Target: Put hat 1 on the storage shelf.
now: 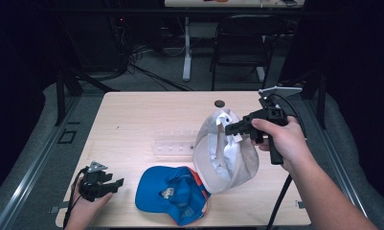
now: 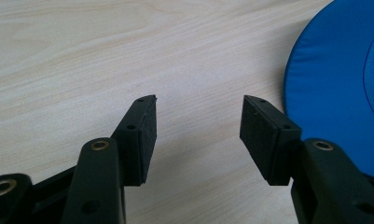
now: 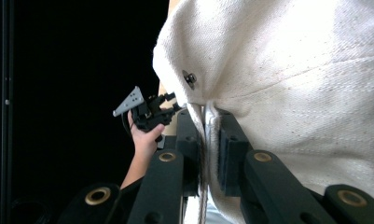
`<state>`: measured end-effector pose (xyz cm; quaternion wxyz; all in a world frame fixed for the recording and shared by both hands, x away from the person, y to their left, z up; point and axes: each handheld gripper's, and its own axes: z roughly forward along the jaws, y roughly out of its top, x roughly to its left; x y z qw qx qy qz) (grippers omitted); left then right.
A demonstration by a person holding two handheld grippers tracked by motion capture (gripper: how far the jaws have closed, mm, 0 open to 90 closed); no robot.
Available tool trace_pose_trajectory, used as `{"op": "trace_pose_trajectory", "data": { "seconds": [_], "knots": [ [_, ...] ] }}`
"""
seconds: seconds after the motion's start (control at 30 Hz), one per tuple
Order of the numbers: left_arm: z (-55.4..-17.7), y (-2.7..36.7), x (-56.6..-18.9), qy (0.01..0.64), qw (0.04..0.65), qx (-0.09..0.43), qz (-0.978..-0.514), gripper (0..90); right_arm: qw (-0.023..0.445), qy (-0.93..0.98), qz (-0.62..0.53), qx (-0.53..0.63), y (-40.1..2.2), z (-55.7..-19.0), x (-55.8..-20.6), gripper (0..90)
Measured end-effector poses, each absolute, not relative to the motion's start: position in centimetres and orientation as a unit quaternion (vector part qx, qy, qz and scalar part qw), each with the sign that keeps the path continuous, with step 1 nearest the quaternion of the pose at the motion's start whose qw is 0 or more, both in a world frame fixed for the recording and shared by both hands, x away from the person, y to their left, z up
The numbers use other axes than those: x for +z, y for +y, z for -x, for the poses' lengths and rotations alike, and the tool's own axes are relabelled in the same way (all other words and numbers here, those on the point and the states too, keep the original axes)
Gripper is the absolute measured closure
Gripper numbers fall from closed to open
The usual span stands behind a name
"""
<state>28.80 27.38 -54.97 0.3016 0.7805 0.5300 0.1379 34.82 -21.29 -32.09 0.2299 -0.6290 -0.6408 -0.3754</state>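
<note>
beige cap (image 1: 228, 158) pinched in right gripper (image 1: 233, 128), badge on blue cap (image 1: 173, 191) unreadable

No readable text, label, brand, number or sign in any view. Blue cap (image 1: 173, 194): small pale emblem on front panel, too small and blurred to read. Beige cap (image 1: 225, 153): white tag hanging at rim near jaws in high view, no lettering legible; cloth in right gripper view plain, bare metal snap, no print. Tabletop (image 2: 128, 56) bare wood grain, unmarked.
</note>
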Motion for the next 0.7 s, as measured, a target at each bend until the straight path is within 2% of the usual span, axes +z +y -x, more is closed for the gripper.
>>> {"op": "trace_pose_trajectory", "data": {
  "seconds": [0.7],
  "knots": [
    [-29.3, 26.3, -53.4, 0.52, 0.321, 0.106, -0.784, 48.4, 0.221, -0.634, 0.628, -0.393, -17.6, -38.6, -30.4, 81.9]
  ]
}}
